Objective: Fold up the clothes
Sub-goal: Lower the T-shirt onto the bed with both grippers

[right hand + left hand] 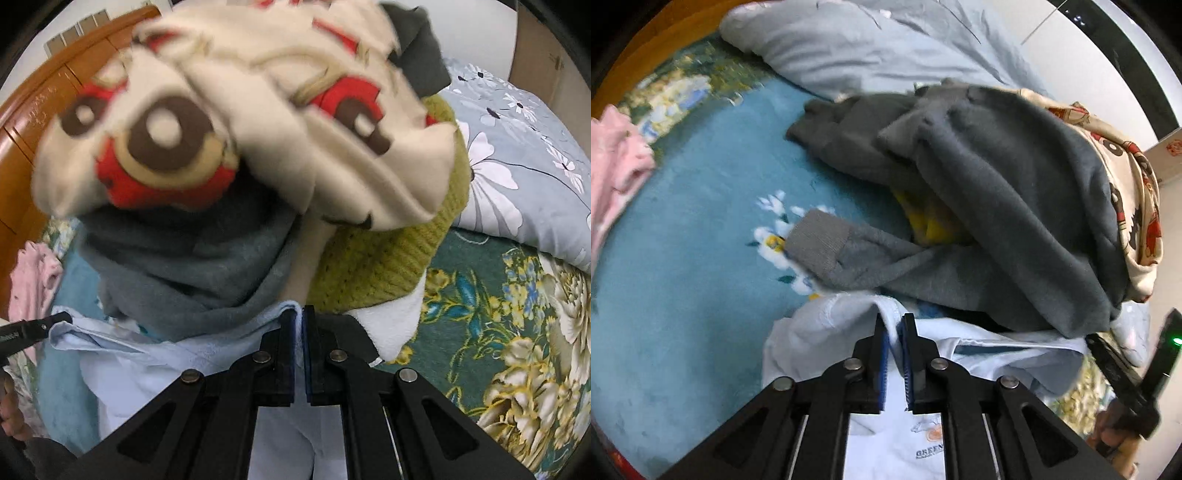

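Clothes are heaped unfolded on the bed: a pale blue garment (820, 332) is pinched at its top edge by both grippers, the left gripper (894, 326) with jaws clenched on a fold of the hem, the right gripper (298, 319) clamped tight on the same cloth, with the rest of the pile riding on top of it. No folded item is visible, so folding is judged largely outstanding. Thin smooth cotton is gripped; above it are bunched a thick grey fleece sweatshirt (1015, 192) with ribbed cuff, a cream cartoon-print fleece (229, 122) and a chunky olive knit (388, 258).
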Tool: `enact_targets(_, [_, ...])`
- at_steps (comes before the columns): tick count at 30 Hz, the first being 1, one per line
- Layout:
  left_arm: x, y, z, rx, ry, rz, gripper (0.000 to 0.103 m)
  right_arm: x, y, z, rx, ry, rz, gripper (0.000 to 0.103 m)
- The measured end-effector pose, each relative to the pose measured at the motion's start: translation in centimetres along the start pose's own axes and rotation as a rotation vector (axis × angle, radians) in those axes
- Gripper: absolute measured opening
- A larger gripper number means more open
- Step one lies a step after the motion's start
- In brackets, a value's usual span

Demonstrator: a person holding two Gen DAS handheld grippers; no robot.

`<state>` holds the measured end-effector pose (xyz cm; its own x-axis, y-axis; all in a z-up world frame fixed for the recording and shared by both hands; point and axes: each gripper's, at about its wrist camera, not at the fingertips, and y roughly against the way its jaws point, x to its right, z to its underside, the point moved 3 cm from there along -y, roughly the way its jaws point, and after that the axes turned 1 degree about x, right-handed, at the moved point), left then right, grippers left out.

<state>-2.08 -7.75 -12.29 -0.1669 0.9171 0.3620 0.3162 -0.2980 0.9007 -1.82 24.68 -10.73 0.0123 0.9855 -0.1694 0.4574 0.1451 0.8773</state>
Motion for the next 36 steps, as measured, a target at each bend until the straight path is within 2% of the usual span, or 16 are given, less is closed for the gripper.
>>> enact_targets(3, [-1.4, 0.8, 0.4, -0.006, 0.008, 0.065, 0.027, 0.2, -0.9, 0.0, -0.013, -0.003, 0.011, 0.003])
enact_targets(5, [-2.7, 1.8, 0.8, 0.011, 0.017, 0.090, 0.046, 0.4, -1.5, 0.1, -0.021, -0.006, 0.017, 0.003])
enact_targets(6, [-3.4, 2.3, 1.1, 0.021, 0.020, 0.096, 0.051, 0.6, -1.6, 0.1, -0.022, -0.011, 0.017, 0.003])
enact_targets(7, [-4.3, 2.7, 1.7, 0.033, 0.016, 0.065, 0.055, 0.8, -1.6, 0.1, -0.022, -0.016, 0.020, 0.003])
enact_targets(10, [-7.0, 2.7, 4.3, 0.023, -0.018, -0.052, 0.055, 1.4, -2.0, 0.2, -0.026, -0.040, 0.024, 0.003])
enact_targets(15, [-10.3, -0.9, 8.7, -0.114, 0.017, -0.156, 0.055, 2.2, -2.3, 0.8, -0.042, -0.090, 0.002, 0.003])
enact_targets(20, [-10.8, -2.9, 10.3, -0.198, 0.060, -0.174, 0.050, 2.7, -0.6, 1.8, -0.045, -0.071, -0.033, 0.005])
enact_targets(24, [-10.6, -3.8, 10.6, -0.232, 0.063, -0.218, 0.036, 3.8, 2.1, 3.5, -0.031, -0.057, -0.057, 0.030])
enact_targets(27, [-10.9, -3.7, 10.5, -0.225, 0.088, -0.227, 0.025, 5.2, 3.7, 5.3, -0.032, -0.064, -0.037, 0.031])
enact_targets(29, [-11.2, -3.5, 10.4, -0.221, 0.113, -0.213, 0.002, 6.1, 4.3, 6.4, -0.041, -0.078, -0.018, 0.031])
enact_targets(33, [-10.4, -3.0, 10.2, -0.214, 0.105, -0.179, 0.002, 7.8, 4.7, 7.7, -0.032, -0.111, -0.016, 0.031])
enact_targets(36, [-9.6, -2.2, 9.9, -0.188, 0.090, -0.160, 0.001, 7.2, 4.4, 7.9, -0.035, -0.137, -0.020, 0.031])
